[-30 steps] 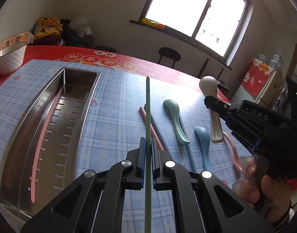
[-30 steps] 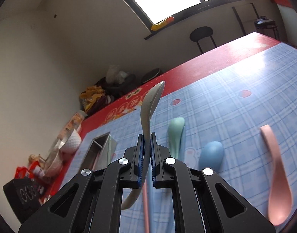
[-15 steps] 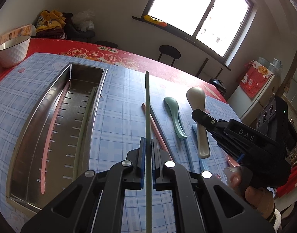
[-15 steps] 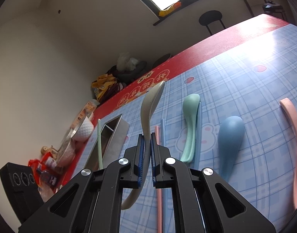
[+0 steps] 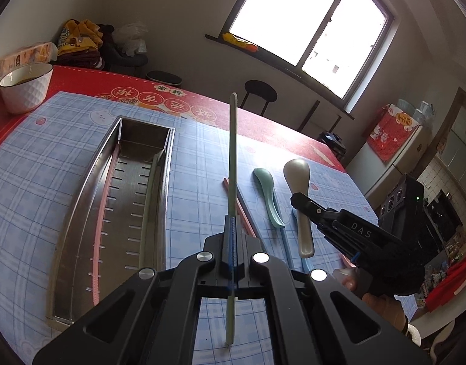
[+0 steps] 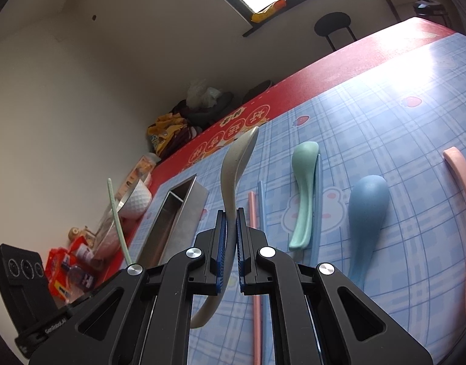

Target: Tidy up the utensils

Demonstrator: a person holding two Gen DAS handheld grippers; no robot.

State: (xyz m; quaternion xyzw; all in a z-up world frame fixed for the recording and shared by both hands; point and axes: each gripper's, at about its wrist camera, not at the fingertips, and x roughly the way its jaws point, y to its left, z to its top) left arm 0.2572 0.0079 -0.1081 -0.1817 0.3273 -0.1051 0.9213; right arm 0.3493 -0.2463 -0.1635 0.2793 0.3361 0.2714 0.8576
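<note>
Your room, daylit

You have a bright window [image 5: 312, 21] in pale walls, a round black stool [image 5: 261, 91] below it, beyond the red-edged desk [image 5: 281, 130].

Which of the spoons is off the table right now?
The beige spoon: it is clamped in the right gripper above the cloth, while the green spoon, blue spoon and pink spoon lie flat.

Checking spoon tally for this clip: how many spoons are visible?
4. Beige spoon held in the right gripper; green spoon, blue spoon and pink spoon lie on the tablecloth. Others may be hidden.
</note>
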